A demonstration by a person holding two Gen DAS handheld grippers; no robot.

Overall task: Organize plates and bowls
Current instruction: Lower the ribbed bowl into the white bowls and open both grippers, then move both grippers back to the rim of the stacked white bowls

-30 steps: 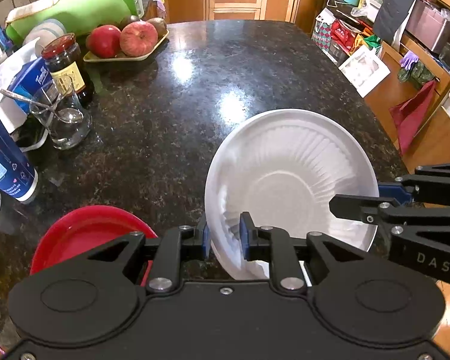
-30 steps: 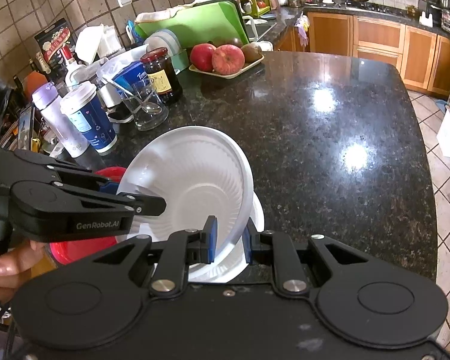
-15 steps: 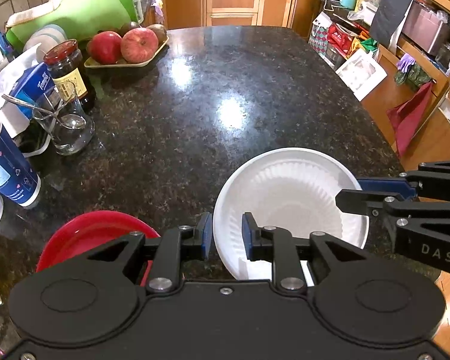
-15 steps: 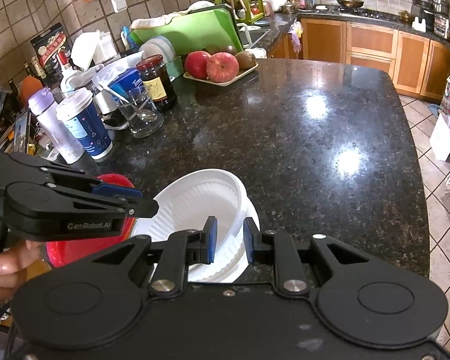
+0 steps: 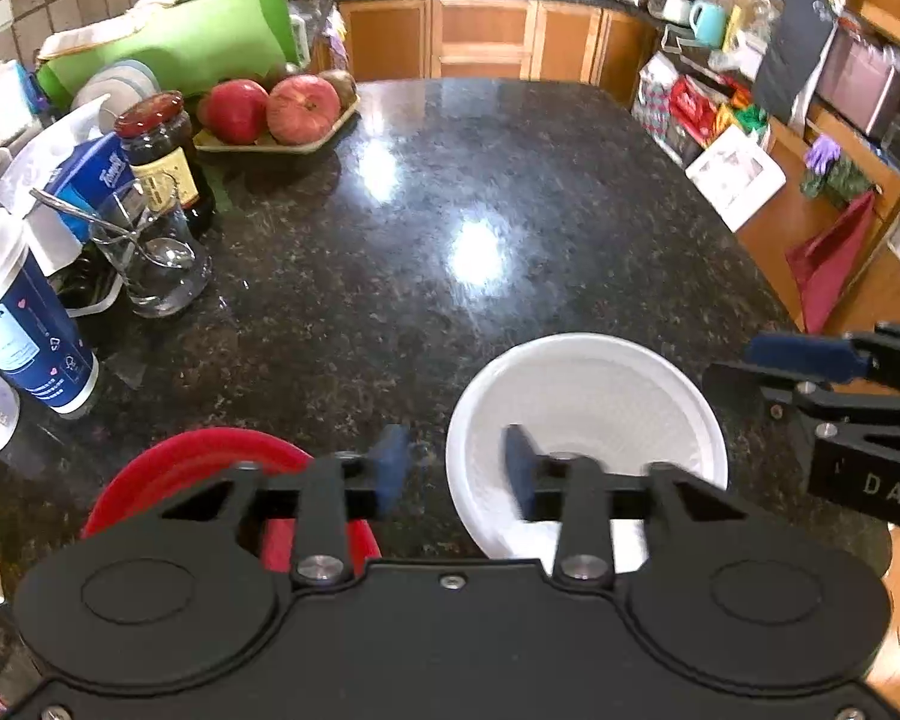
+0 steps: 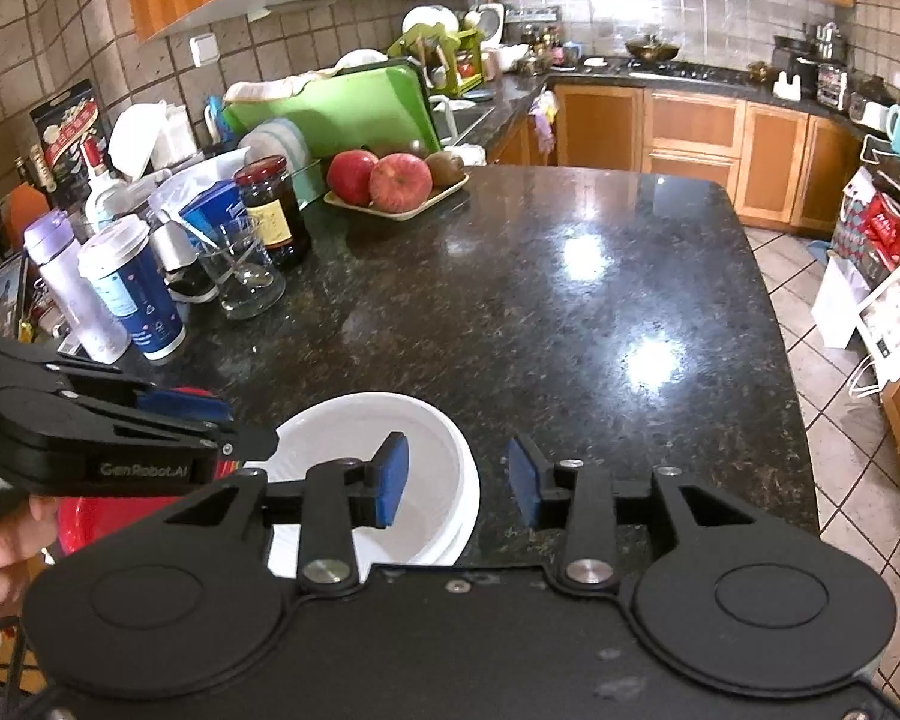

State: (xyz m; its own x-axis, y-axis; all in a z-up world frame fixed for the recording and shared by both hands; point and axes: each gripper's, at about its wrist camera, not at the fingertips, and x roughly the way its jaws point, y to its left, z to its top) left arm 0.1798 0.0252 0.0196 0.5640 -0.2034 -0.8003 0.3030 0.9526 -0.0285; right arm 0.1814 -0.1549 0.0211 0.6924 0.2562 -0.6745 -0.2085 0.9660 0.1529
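Observation:
A white ribbed bowl (image 5: 594,402) rests nested on a white stack at the near edge of the dark granite counter (image 5: 450,192); it also shows in the right wrist view (image 6: 414,450). A red plate (image 5: 210,462) lies just left of it, partly hidden by my left gripper, and shows in the right wrist view (image 6: 108,516). My left gripper (image 5: 453,471) is open and straddles the bowl's left rim. My right gripper (image 6: 457,480) is open over the bowl's right rim. Neither holds anything.
Along the counter's left side stand a blue paper cup (image 5: 24,324), a glass with a spoon (image 5: 156,264), a dark jar (image 5: 162,150) and a tray of apples (image 5: 276,114). The counter drops off to the floor on the right (image 6: 858,396).
Both grippers held the white bowl tilted up, lowered it flat onto the white stack, then opened and let go. Both have drawn back a little.

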